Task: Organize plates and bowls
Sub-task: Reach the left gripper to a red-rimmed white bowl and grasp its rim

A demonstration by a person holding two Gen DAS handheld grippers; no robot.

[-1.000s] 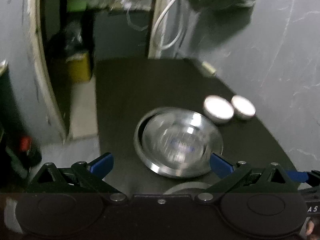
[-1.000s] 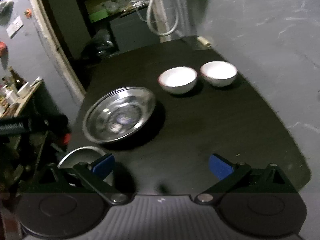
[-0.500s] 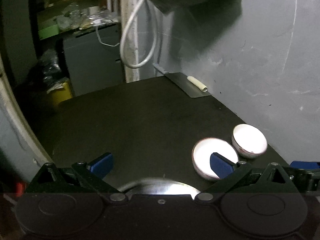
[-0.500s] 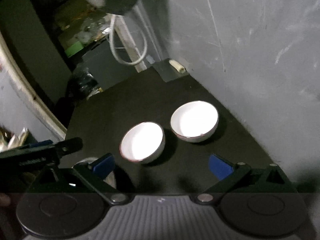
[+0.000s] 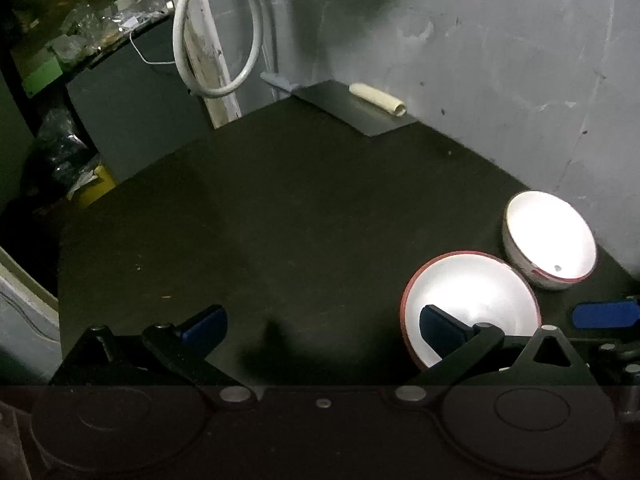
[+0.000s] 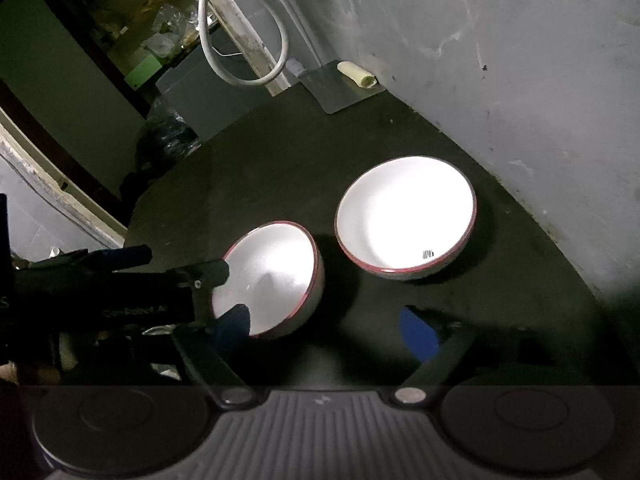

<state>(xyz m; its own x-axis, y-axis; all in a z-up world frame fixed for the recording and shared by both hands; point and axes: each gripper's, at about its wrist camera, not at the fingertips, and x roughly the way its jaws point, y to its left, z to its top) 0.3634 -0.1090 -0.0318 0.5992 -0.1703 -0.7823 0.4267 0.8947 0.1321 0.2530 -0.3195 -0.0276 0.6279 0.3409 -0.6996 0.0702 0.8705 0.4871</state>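
Two white bowls with red rims stand side by side on the black table (image 5: 280, 220) near the grey wall. My left gripper (image 5: 320, 324) is open, and its right finger (image 5: 436, 324) reaches over the near bowl (image 5: 472, 304); the far bowl (image 5: 548, 236) sits beyond it. In the right wrist view my right gripper (image 6: 326, 326) is closing. Its left finger (image 6: 234, 322) overlaps the near bowl (image 6: 272, 276) and its right finger (image 6: 418, 332) is outside it, so the bowl's wall lies between the pads without being pressed. The far bowl (image 6: 406, 216) stands free.
A cleaver (image 5: 352, 108) with a pale handle lies in the table's back corner by the wall (image 5: 500, 60). A white hose (image 5: 216, 40) hangs on a post behind the table. The table's left edge drops off to a dark cluttered room.
Both grippers have moved forward and down toward the two bowls, which now look much larger. The steel plates have left both views. The right gripper's fingers have come closer together.
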